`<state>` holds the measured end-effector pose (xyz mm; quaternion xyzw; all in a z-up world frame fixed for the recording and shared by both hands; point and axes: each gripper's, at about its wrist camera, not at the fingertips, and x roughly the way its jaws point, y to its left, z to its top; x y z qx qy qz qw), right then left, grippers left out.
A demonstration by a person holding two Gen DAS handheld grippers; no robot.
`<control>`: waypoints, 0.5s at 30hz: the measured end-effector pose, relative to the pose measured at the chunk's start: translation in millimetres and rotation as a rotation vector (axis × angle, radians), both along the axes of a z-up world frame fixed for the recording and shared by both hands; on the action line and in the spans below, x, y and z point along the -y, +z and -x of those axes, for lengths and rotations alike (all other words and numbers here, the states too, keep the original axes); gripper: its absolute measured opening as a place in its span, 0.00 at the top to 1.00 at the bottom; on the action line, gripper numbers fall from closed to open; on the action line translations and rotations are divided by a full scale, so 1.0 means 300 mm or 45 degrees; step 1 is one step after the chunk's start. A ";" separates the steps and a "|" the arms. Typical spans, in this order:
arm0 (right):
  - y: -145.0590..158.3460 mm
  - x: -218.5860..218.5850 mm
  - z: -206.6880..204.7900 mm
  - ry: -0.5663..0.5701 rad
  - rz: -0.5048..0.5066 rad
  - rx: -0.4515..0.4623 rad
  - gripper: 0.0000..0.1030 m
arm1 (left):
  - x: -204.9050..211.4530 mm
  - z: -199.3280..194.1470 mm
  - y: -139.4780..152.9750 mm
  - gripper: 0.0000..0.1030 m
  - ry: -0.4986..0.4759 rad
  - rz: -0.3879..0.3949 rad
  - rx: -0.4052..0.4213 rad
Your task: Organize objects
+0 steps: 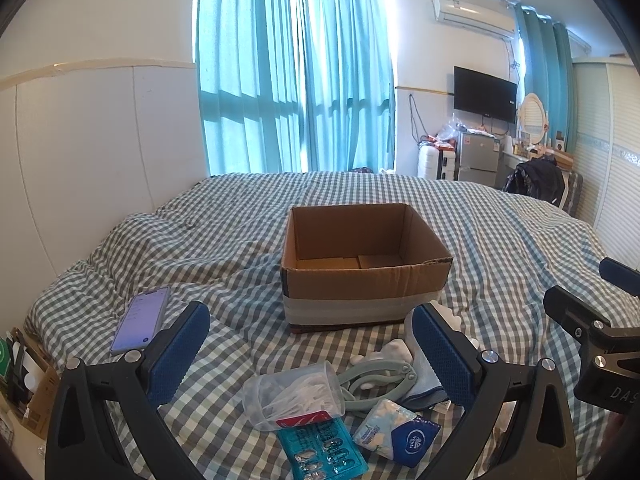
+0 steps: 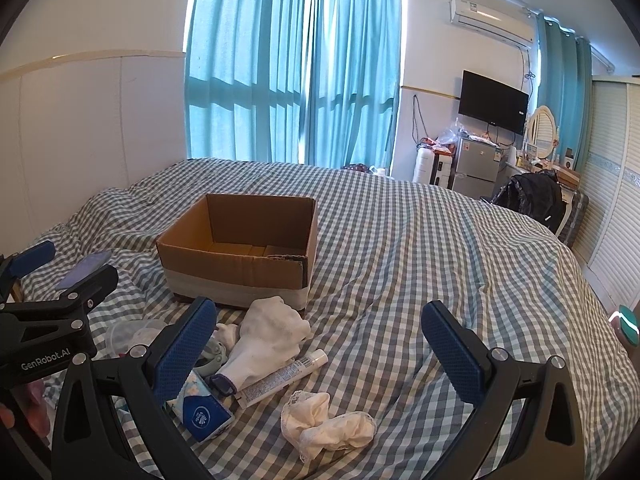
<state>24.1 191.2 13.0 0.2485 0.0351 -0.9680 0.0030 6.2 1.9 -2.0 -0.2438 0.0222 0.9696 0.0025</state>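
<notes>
1. Your left claw [image 1: 310, 344] and right claw [image 2: 320, 342] both hang released above the bed [image 2: 400, 240].
2. "GenRobot.AI" reads on the left claw's body.
3. The cardboard box [image 1: 366, 268] sits at 12 o'clock; the tissue pack [image 1: 396, 432], its print too small to read, lies at 6 o'clock.

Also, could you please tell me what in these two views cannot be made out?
- Cardboard box floor: the near part is hidden by its front wall in both views.
- Blister pack: partly under the plastic cup, left wrist view.
- Tissue pack: partly behind the right gripper's finger, right wrist view.
</notes>
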 end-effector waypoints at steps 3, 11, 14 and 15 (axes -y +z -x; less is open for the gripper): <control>0.006 0.001 -0.003 0.001 -0.005 -0.003 0.00 | -0.001 0.000 0.001 0.00 0.001 -0.002 -0.002; 0.013 0.005 -0.006 0.005 -0.011 -0.005 0.00 | 0.003 -0.001 0.004 0.00 0.001 -0.005 -0.004; 0.012 0.002 -0.007 0.005 -0.012 -0.001 0.00 | 0.010 0.000 0.005 0.00 0.005 0.003 -0.005; 0.011 0.001 -0.007 0.004 -0.012 0.000 0.00 | 0.015 0.001 0.006 0.00 0.010 0.006 -0.005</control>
